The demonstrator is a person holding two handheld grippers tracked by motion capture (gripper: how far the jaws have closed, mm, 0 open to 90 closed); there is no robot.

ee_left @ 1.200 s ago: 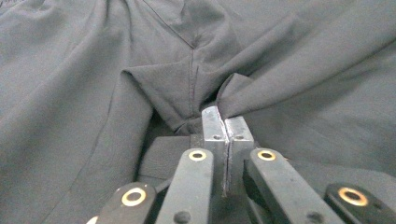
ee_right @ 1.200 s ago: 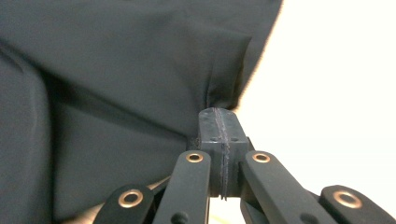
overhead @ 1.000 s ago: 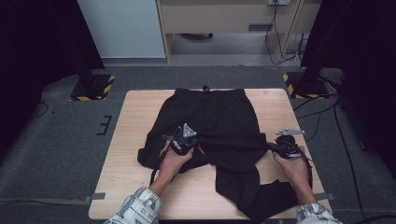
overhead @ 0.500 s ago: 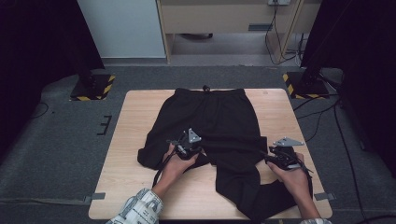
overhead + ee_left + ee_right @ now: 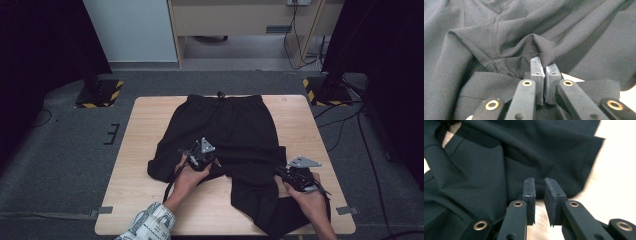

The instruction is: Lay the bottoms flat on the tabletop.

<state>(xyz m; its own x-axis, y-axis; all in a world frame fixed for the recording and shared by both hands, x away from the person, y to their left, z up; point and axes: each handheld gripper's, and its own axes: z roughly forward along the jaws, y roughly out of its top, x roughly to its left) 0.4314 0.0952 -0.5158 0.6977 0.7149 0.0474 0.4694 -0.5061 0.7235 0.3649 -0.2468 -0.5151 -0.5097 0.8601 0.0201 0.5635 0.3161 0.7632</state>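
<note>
You're mid-fold on the black trousers (image 5: 235,145) spread on the table (image 5: 145,120): your left gripper (image 5: 545,75) sits at the crotch with its jaws together, fabric bunched just ahead of the tips, though I can't tell if any cloth is pinched. Your right gripper (image 5: 539,195) has just been closing, jaws now a narrow gap apart with nothing between them, the trouser leg's edge lying just beyond and to the left of its tips. Next move, I'd judge, is to nudge the right gripper forward onto that edge, clamp, then carry it over
</note>
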